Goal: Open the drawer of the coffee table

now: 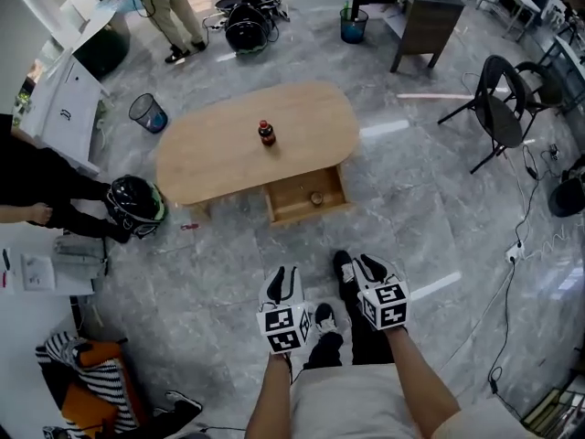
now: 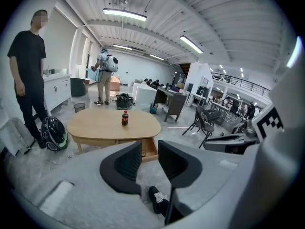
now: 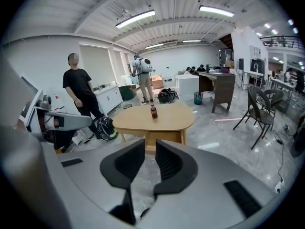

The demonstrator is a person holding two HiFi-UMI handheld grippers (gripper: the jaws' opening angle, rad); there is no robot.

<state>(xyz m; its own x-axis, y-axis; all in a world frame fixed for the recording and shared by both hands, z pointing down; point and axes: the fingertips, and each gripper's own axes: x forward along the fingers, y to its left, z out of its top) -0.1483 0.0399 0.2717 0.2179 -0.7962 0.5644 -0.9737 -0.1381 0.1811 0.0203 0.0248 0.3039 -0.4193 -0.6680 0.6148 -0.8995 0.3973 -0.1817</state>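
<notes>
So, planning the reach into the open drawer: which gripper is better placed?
Left, narrowly: in the head view the left gripper lines up with the open drawer; the right gripper sits past its right edge. Both are empty.

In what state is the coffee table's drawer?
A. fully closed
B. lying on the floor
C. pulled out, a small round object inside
C: the drawer sticks out from under the coffee table, with a small round object in it.
</notes>
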